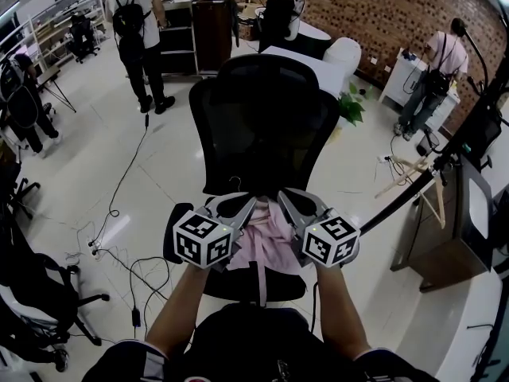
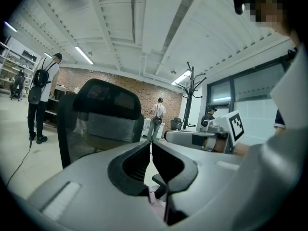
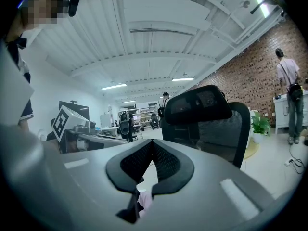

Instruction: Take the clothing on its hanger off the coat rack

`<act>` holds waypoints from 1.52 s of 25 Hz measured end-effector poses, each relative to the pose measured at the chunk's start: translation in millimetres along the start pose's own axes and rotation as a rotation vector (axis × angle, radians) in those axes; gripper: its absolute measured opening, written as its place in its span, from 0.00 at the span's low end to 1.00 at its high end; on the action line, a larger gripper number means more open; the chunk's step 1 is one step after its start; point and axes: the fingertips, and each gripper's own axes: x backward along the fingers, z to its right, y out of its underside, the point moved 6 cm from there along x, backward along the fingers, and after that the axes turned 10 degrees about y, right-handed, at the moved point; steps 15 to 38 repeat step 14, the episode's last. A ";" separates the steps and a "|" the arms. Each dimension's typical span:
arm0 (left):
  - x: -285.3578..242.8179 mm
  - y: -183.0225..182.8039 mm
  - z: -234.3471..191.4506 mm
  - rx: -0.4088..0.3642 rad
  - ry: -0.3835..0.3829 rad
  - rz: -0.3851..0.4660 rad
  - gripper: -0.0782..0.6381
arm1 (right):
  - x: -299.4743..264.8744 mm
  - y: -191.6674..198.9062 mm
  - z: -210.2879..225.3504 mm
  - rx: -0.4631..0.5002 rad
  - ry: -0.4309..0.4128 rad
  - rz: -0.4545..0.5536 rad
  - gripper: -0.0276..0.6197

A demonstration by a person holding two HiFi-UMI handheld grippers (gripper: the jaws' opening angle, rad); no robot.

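- Step in hand, as I read it: pretty much the tail end. The pink clothing [image 1: 269, 231] is already off the coat rack [image 1: 433, 173], which stands well apart at the right. It's lying on the seat of the black office chair [image 1: 266, 126], right in front of the person.
- There's a thin hook [image 1: 235, 184] at the top edge of the cloth, probably the hanger, but it's too small to be sure.
- The left claw [image 1: 245, 205] is clenched, tips meeting. Pink cloth shows low in the gap under them, and I can't see any pinched between the pads.
- The right claw [image 1: 288, 197] is the same: clenched tip to tip, with a bit of pink showing below.
- Both claws sit just above the garment, one on each side of the collar area.
- Next move, my guess: lift both claws straight up and check nothing snags. If the cloth comes along, let go first.
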 end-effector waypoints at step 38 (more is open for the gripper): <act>1.0 2.8 -1.4 0.009 0.000 -0.009 0.14 | -1.9 -2.5 -1.1 0.001 -0.009 0.002 0.05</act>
